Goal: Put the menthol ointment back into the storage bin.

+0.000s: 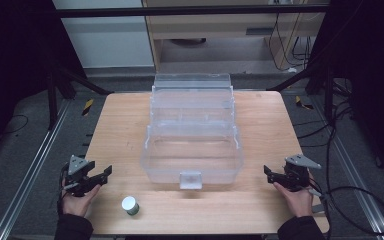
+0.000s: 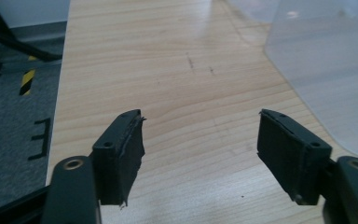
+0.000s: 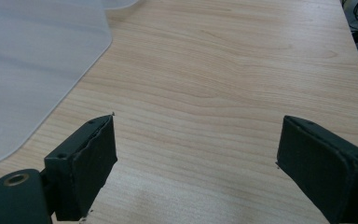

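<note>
Wood counter (image 1: 260,150): pale grained top, carrying a box and a small jar; dark floor and cables lie around it.
Clear plastic box (image 1: 192,155): stands at the middle of the counter, lid swung up and back toward the far edge, a frosted latch tab on its near wall; inside looks bare.
Small jar (image 1: 130,205): white lid, greenish body, upright near the near edge, left of the box's latch and well apart from the box.
Left tongs (image 1: 102,175): held in the person's left hand (image 1: 77,200) at the near left of the counter, pointing toward the box. In the left gripper view the left tongs (image 2: 200,140) stand wide apart with bare wood between the pads; they grip nothing. The box's wall (image 2: 326,70) lies ahead to their right, not touching.
Right tongs (image 1: 270,174): held in the right hand (image 1: 297,197) at the near right, pointing toward the box. In the right gripper view the right tongs (image 3: 196,144) gape wide, nothing between them, the wood grain plain in the gap. The box's rounded corner (image 3: 32,70) sits ahead on their left, apart from the pad.
Jar versus tongs: nearer the left tongs, touched by neither.
</note>
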